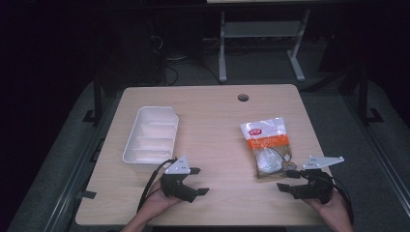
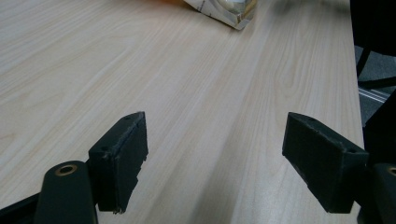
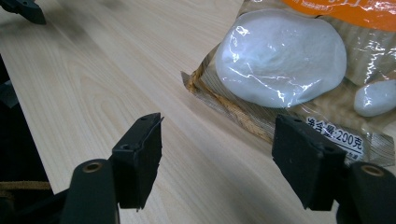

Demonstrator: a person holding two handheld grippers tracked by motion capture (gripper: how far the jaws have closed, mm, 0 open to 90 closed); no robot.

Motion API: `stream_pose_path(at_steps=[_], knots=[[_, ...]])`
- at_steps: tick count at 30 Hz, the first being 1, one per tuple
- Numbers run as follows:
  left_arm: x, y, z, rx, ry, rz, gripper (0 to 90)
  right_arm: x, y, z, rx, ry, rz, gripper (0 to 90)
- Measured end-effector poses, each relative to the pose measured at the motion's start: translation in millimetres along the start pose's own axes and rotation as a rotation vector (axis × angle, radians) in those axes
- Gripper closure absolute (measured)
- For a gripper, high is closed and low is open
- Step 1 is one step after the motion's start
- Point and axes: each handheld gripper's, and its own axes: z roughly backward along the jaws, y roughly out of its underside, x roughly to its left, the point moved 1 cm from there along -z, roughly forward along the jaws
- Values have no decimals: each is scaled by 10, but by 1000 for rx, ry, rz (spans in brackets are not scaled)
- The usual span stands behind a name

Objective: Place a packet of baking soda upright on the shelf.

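A glossy, crinkled food packet (image 1: 267, 146) with an orange band and smooth white lumps is seen flat on the pale wood-grain table (image 1: 212, 121), just ahead of the wide-open, empty right gripper (image 1: 288, 180), while the left gripper (image 1: 198, 181), equally open and empty, is held near a white ribbed plastic tray (image 1: 151, 135).

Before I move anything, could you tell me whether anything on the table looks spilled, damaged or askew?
Nothing stands out. The snack bag lies flat and sealed on the table, slightly skewed to its edges; the white tray sits upright, nothing spilled around it. Both grippers are open, holding nothing.
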Motion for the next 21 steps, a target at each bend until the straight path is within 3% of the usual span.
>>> stream_pose_path(at_steps=[12, 18, 21], knots=[[-18, -20, -18, -2, 2, 5, 224, 23, -30, 34, -17, 13, 13, 318], [24, -118, -101, -23, 7, 66, 229, -14, -152, 53, -23, 41, 36, 321], [18, -206, -180, -7, -3, 57, 234, -52, -231, 35, -14, 55, 47, 329]])
